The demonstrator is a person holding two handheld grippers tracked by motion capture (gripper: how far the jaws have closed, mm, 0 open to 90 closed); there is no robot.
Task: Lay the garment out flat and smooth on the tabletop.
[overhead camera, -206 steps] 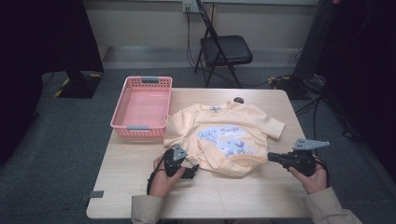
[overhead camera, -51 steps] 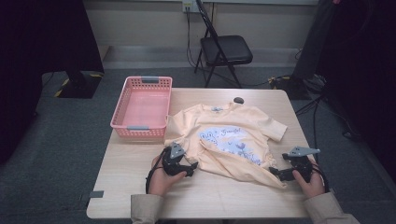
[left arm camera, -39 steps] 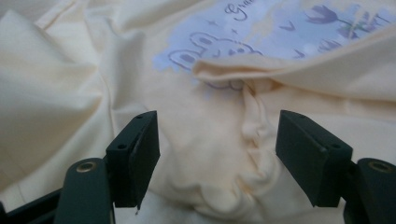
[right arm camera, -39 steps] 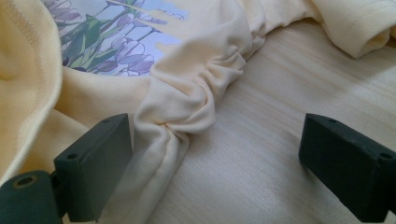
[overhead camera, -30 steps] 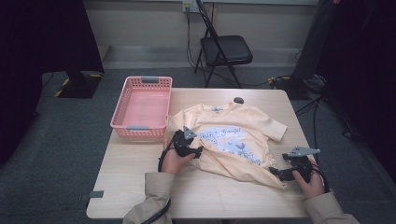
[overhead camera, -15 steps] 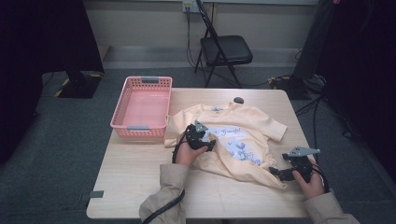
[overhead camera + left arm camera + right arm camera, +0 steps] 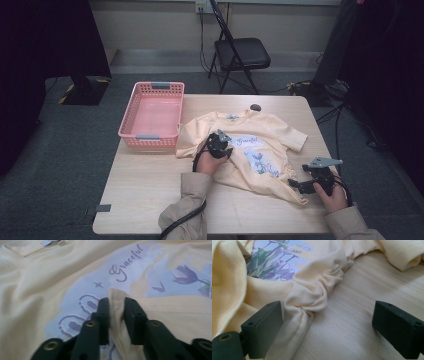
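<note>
The wooden table (image 7: 150,200) carries everything here. Spread over its middle and right half lies a pale yellow T-shirt (image 7: 270,130), neck toward the far edge, its printed front facing up, with the word "Graceful" and purple tulips on a lilac patch. The shirt's near part is rumpled and partly drawn up over itself, and its lower right corner bunches close to the table's near right corner. A pink basket (image 7: 150,117) stands at the far left corner of the table, just beside the shirt's left sleeve. A small dark round thing (image 7: 256,107) sits near the far edge, just past the collar; what it is I cannot tell.

The left claw (image 7: 223,145) rests on the shirt's chest, over the left part of the print. Its jaws have just been closing, and in the left gripper view they stand narrow with a raised fold of the yellow cloth (image 7: 117,305) pinched between the pads, the fold lying over the lilac print.

The right claw (image 7: 296,184) lies low near the right end of the near edge, at the shirt's bunched corner. In the right gripper view its jaws stand wide: the gathered hem (image 7: 312,298) touches the left jaw, while the right jaw sits well apart over bare wood.
</note>
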